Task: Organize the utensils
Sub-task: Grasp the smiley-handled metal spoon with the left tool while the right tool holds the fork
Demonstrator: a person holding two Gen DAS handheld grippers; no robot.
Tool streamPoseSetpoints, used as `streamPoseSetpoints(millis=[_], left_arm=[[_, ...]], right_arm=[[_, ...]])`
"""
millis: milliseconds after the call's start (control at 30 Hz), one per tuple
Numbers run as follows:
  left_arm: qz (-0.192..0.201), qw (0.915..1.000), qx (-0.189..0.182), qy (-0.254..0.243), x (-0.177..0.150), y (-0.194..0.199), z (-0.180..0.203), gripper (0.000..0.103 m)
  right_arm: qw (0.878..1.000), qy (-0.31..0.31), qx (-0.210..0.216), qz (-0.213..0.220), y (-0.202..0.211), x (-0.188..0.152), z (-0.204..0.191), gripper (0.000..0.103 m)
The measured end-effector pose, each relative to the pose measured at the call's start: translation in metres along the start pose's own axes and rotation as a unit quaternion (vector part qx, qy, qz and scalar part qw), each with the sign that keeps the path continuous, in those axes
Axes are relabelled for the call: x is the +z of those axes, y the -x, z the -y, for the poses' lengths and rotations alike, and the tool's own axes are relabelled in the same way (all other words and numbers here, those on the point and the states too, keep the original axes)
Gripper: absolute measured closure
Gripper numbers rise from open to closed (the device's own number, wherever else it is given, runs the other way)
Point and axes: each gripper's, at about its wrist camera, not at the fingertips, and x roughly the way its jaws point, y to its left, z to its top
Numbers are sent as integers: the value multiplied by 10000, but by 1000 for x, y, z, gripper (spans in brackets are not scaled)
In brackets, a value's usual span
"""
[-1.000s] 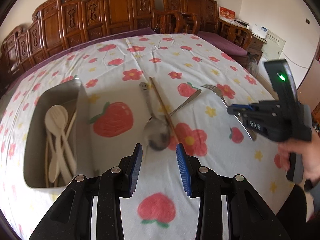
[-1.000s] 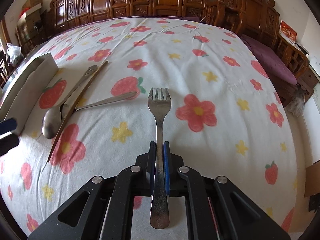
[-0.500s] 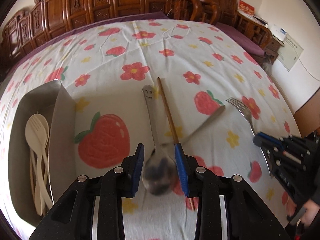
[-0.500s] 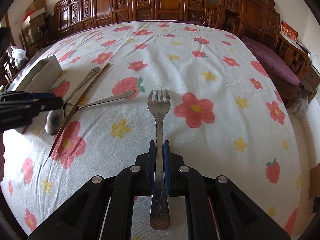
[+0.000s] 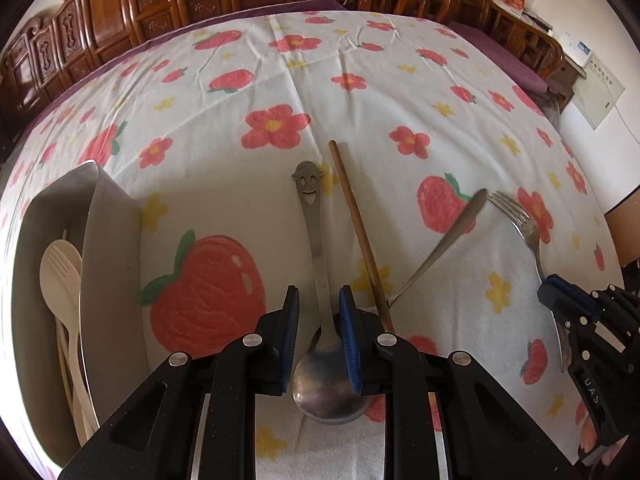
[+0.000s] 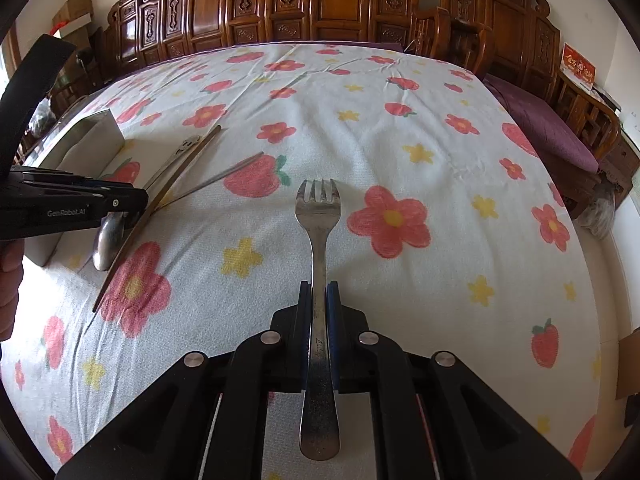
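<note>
A steel spoon with a smiley-face handle (image 5: 316, 232) lies on the flowered tablecloth, a brown chopstick (image 5: 356, 224) slanting along its right side. My left gripper (image 5: 319, 300) points down over the spoon's neck. Its jaws are closing with the neck between them, and a gap still shows at the left pad. My right gripper (image 6: 319, 292) is shut on the handle of a steel fork (image 6: 318, 216), tines pointing away. From the right wrist view the left gripper (image 6: 132, 204) sits over the spoon's bowl (image 6: 108, 240).
A metal tray (image 5: 100, 240) at the left holds cream plastic spoons (image 5: 60, 264). Another steel utensil handle (image 5: 444, 244) lies crossed under the chopstick. A hand (image 6: 8, 280) holds the left gripper. Carved wooden chairs ring the table's far side.
My left gripper came down and forward onto the spoon, and its jaws narrowed around the neck. The right gripper kept still with the fork.
</note>
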Motion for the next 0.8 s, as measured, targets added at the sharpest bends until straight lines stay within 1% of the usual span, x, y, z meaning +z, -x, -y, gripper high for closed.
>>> streamPoseSetpoints(millis=[67, 167, 333, 400, 467, 600, 800], left_arm=[[-35, 10000, -64, -2, 2, 0, 0, 96], [-24, 10000, -40, -49, 4, 1, 2, 97], [21, 9999, -47, -105, 4, 4, 1, 98], [97, 9998, 16, -144, 4, 9, 2, 98], [149, 9998, -27, -150, 4, 14, 1, 98], [263, 9994, 7, -222, 1, 23, 1, 98], [396, 9989, -34, -254, -5, 36, -2, 98]], right_arm=[[10000, -27, 6, -5, 0, 1, 0, 94], [10000, -45, -4, 4, -1, 1, 0, 93], [10000, -51, -5, 9, -1, 2, 0, 93], [10000, -53, -13, 10, -1, 2, 0, 93], [10000, -50, -16, 17, -1, 2, 0, 93], [10000, -47, -18, 61, -2, 3, -1, 93], [9998, 107, -98, 104, -3, 4, -5, 94]])
